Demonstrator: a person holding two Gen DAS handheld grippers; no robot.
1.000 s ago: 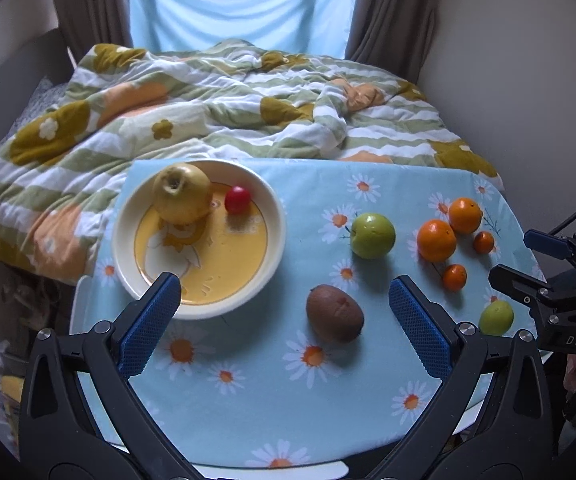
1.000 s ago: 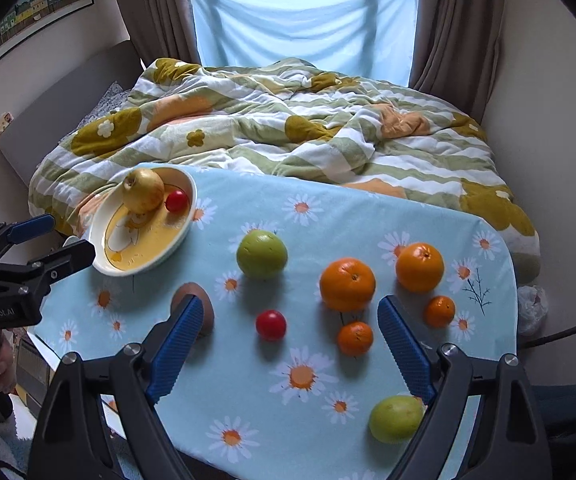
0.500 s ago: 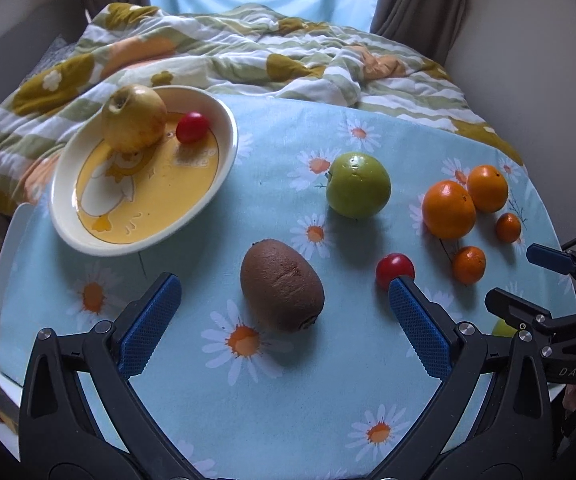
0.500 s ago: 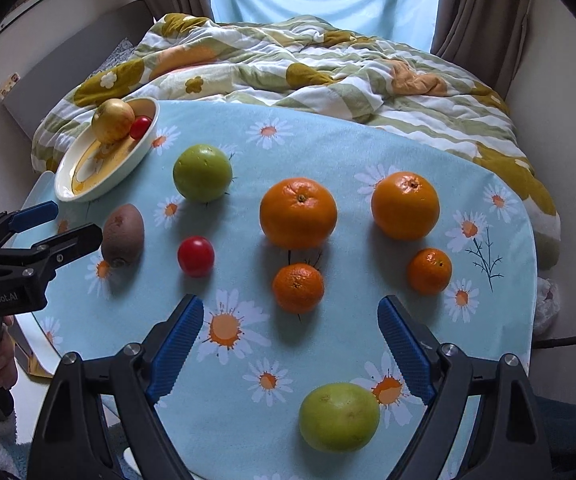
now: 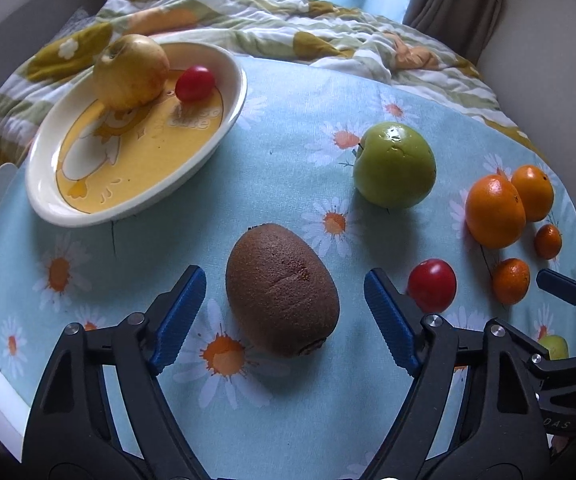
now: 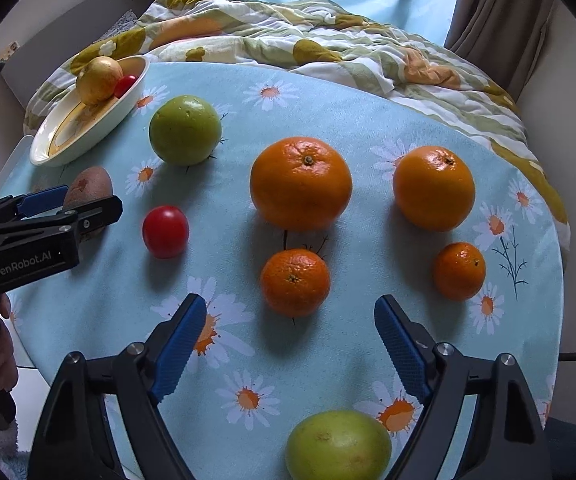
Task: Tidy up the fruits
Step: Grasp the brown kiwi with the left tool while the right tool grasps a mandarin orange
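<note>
Left claw [image 5: 284, 308]: jaws apart and just closing in, astride the kiwi, pads not touching it.
Kiwi [image 5: 282, 288]: on the surface, between the left claw's fingers.
Plate [image 5: 48, 200]: ahead-left of the left claw, holding a yellow apple [image 5: 130, 72] and a small tomato [image 5: 194, 83].
Green apple [image 5: 393, 165]: ahead-right of the left claw.
Right claw [image 6: 289, 340]: jaws apart, just narrowing, gripping nothing.
Small orange [image 6: 295, 282]: just ahead of the right claw's fingertips.
Large orange [image 6: 300, 183]: beyond the small orange.
Green fruit [image 6: 337, 444]: beneath the right claw, near its right finger.

both wrist views look steeply down, close, sharing the kiwi [image 5: 282, 290] and red tomato [image 6: 165, 231].
</note>
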